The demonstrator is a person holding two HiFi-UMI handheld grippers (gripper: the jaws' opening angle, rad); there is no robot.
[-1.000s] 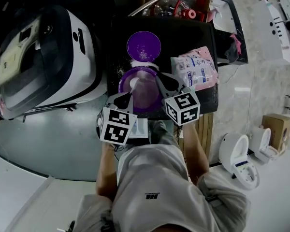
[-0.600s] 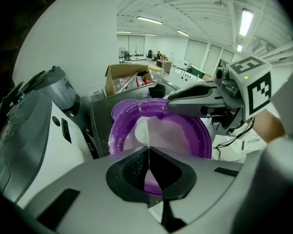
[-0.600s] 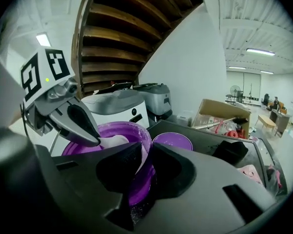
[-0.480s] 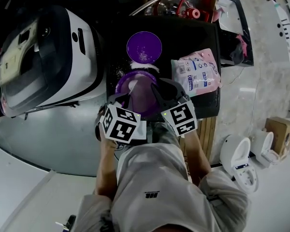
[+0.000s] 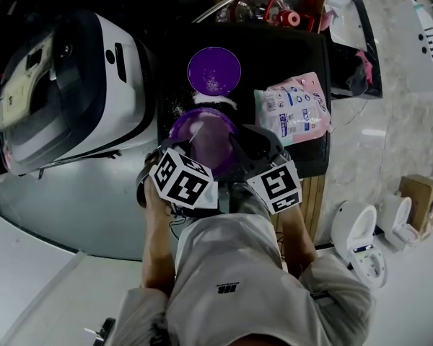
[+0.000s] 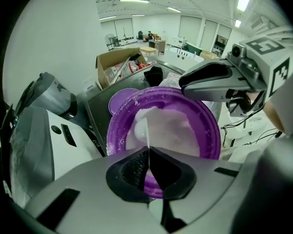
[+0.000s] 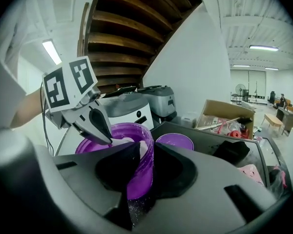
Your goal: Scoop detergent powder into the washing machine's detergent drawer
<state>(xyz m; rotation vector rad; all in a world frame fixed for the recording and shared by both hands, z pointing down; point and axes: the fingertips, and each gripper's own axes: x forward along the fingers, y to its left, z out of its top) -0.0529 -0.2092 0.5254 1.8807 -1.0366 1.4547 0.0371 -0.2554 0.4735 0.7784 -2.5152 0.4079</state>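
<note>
A purple tub [image 5: 206,128] of white powder [image 6: 166,126] stands on the dark table beside the washing machine [image 5: 65,85]. My left gripper [image 6: 148,152] points steeply down over the tub's near rim. It is shut on the thin white scoop handle [image 6: 147,130], which I see edge-on with its far end in the powder. My right gripper [image 7: 145,155] straddles the tub's wall [image 7: 139,174] at the right rim. Its jaws have just been opening, and a gap shows beside the wall. Both grippers [image 5: 193,144] [image 5: 236,140] meet over the tub in the head view.
The tub's purple lid [image 5: 214,71] lies flat behind it. A pink and white detergent bag [image 5: 292,110] lies to the right. A cardboard box of clutter [image 6: 119,67] sits at the table's far end. The person's legs are right below the table edge.
The left gripper has tipped and rolled over the tub, and the scoop handle now stands more upright. The right gripper has pulled back a little toward the person, its jaws parted from the tub's rim.
</note>
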